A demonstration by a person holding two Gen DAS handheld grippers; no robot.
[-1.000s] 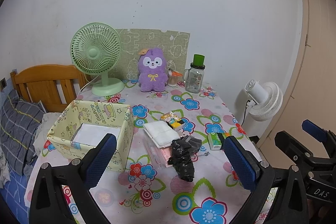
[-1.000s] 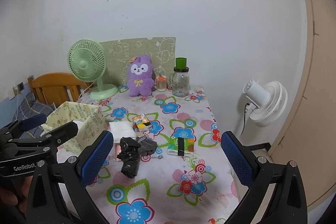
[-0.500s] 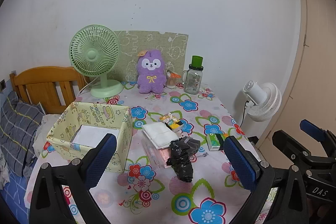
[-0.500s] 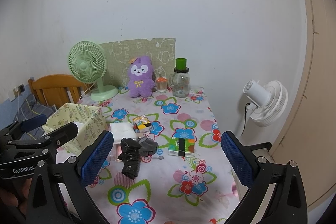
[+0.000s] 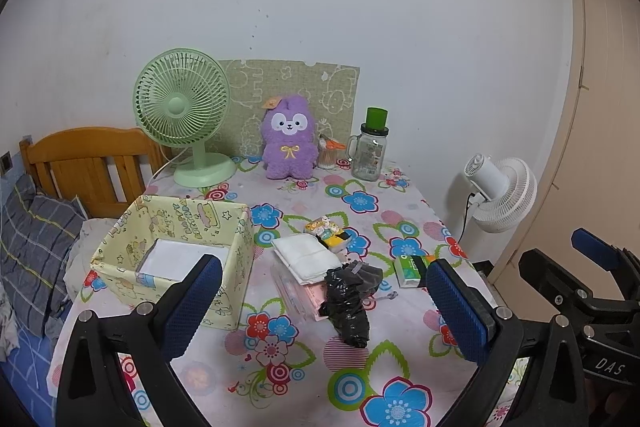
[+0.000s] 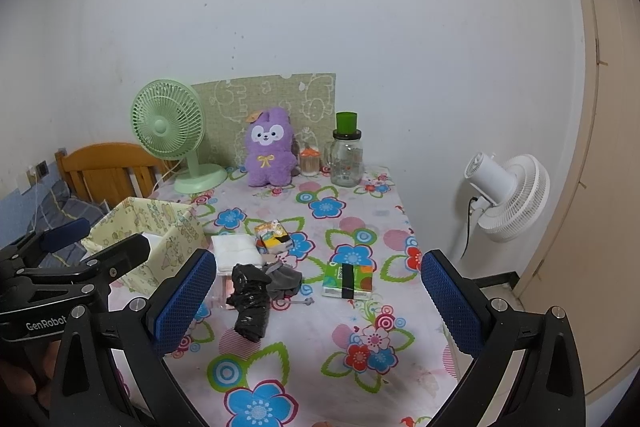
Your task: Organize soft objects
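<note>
A black plastic bag [image 5: 347,309] lies mid-table beside a grey cloth [image 5: 366,273], a folded white cloth [image 5: 306,254], a pink packet [image 5: 306,297], a small yellow pack [image 5: 327,231] and a green tissue pack [image 5: 412,265]. A yellow patterned box [image 5: 176,259] stands at the left. A purple plush [image 5: 286,139] sits at the back. My left gripper [image 5: 322,305] is open and empty, above the near table. My right gripper [image 6: 316,303] is open and empty; the bag [image 6: 250,301] and tissue pack [image 6: 349,279] lie ahead of it.
A green desk fan [image 5: 182,115] and a glass jar with green lid [image 5: 370,147] stand at the back of the flowered table [image 5: 280,359]. A white floor fan [image 5: 500,193] stands to the right near a door. A wooden bed headboard [image 5: 88,163] is at the left.
Both grippers have drawn back and risen slightly, so the table looks a little farther away. Nothing on the table has moved.
</note>
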